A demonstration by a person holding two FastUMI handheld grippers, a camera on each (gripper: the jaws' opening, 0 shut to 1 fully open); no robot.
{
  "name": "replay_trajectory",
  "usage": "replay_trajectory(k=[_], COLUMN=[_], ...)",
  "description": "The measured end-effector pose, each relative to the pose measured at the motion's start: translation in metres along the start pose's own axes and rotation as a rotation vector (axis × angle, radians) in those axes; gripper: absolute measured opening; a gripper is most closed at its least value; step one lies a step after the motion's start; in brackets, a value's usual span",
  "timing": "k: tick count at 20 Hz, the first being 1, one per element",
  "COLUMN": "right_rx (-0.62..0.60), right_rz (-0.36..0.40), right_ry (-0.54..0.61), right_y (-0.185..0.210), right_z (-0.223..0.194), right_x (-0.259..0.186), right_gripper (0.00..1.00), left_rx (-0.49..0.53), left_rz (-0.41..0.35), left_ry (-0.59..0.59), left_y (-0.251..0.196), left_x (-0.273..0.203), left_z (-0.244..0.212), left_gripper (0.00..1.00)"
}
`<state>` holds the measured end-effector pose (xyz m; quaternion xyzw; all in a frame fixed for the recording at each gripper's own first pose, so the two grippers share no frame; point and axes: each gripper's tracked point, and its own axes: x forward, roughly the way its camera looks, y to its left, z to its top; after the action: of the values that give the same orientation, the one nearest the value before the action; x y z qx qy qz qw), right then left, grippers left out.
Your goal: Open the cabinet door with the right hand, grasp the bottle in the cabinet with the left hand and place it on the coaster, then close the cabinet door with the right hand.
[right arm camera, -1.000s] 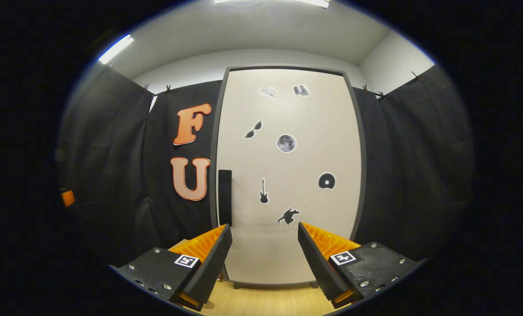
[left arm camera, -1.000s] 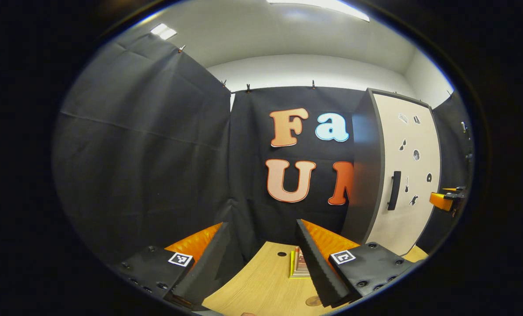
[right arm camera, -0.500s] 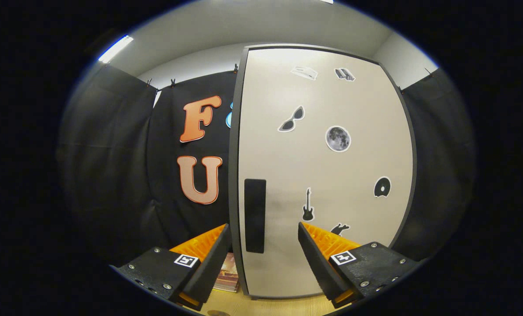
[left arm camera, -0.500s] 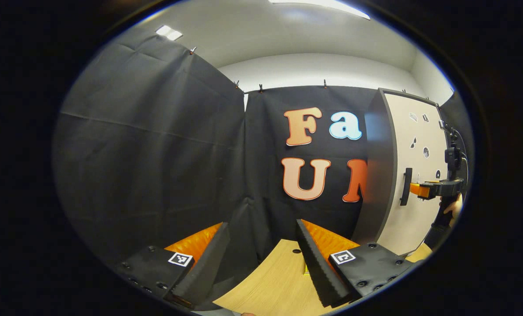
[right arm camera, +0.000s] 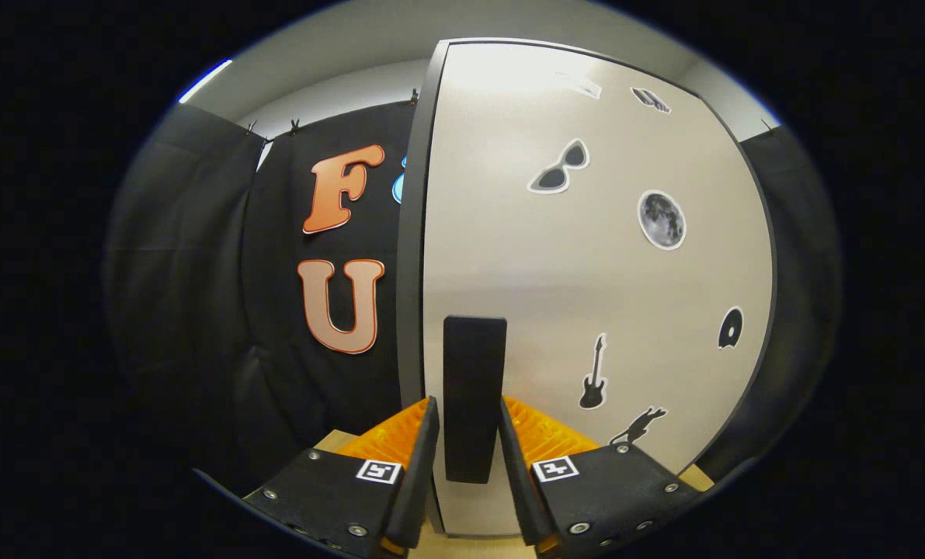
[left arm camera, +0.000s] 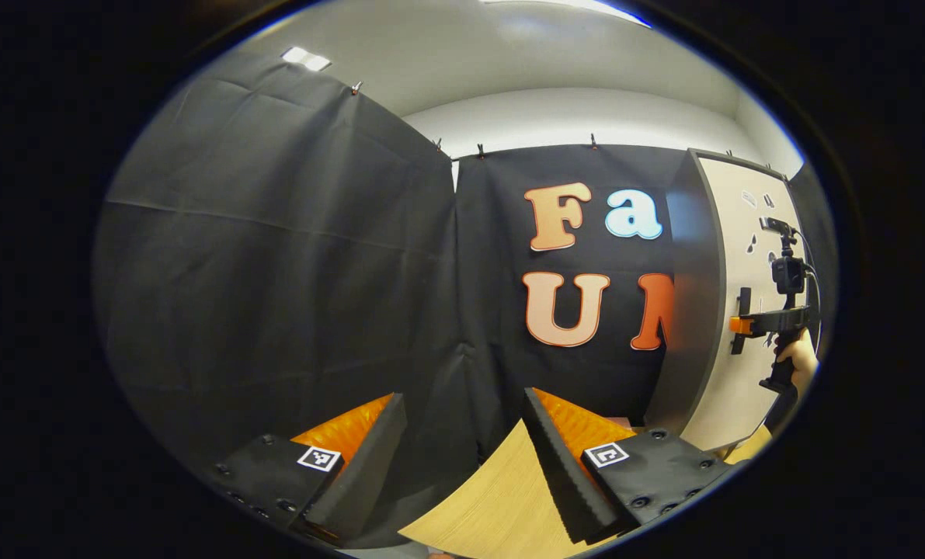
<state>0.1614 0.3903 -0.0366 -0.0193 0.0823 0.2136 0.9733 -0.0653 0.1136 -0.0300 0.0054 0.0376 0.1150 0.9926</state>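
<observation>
The cabinet (right arm camera: 586, 272) has a pale door with small stickers, and the door is closed. Its black upright handle (right arm camera: 474, 365) stands between the fingers of my right gripper (right arm camera: 468, 404), which are drawn in against both sides of it. In the left gripper view the cabinet (left arm camera: 699, 295) stands at the far right, with the right gripper (left arm camera: 742, 324) at its handle and a hand (left arm camera: 798, 359) holding it. My left gripper (left arm camera: 462, 407) hangs open over the table's left part, with nothing between its fingers. What is inside the cabinet is hidden.
The light wooden table (left arm camera: 493, 505) runs below the left gripper and reaches the cabinet's foot (right arm camera: 470, 543). Black cloth walls (left arm camera: 276, 256) close in the left and the back.
My right gripper has moved up to the door and its fingers have drawn in around the handle. The left gripper has swung left, so the table's items have slid out of its view.
</observation>
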Motion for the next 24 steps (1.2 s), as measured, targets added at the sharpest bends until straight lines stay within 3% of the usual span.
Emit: replay_trajectory(k=[2, 8, 24], right_rx=[0.003, -0.011, 0.032], right_rz=[0.008, 0.041, 0.148], right_ry=[-0.008, -0.024, -0.059], right_y=[0.001, 0.001, -0.01], right_z=[0.0, 0.0, 0.004], right_x=[-0.001, -0.007, -0.068], right_gripper=[0.37, 0.28, 0.27], left_rx=[0.006, 0.02, 0.003], left_rz=[0.007, -0.006, -0.021], left_ry=[0.001, 0.022, -0.002], left_y=[0.002, -0.009, -0.009], left_x=[0.0, 0.004, -0.012], left_z=[0.0, -0.011, -0.006], left_gripper=[0.98, 0.98, 0.98])
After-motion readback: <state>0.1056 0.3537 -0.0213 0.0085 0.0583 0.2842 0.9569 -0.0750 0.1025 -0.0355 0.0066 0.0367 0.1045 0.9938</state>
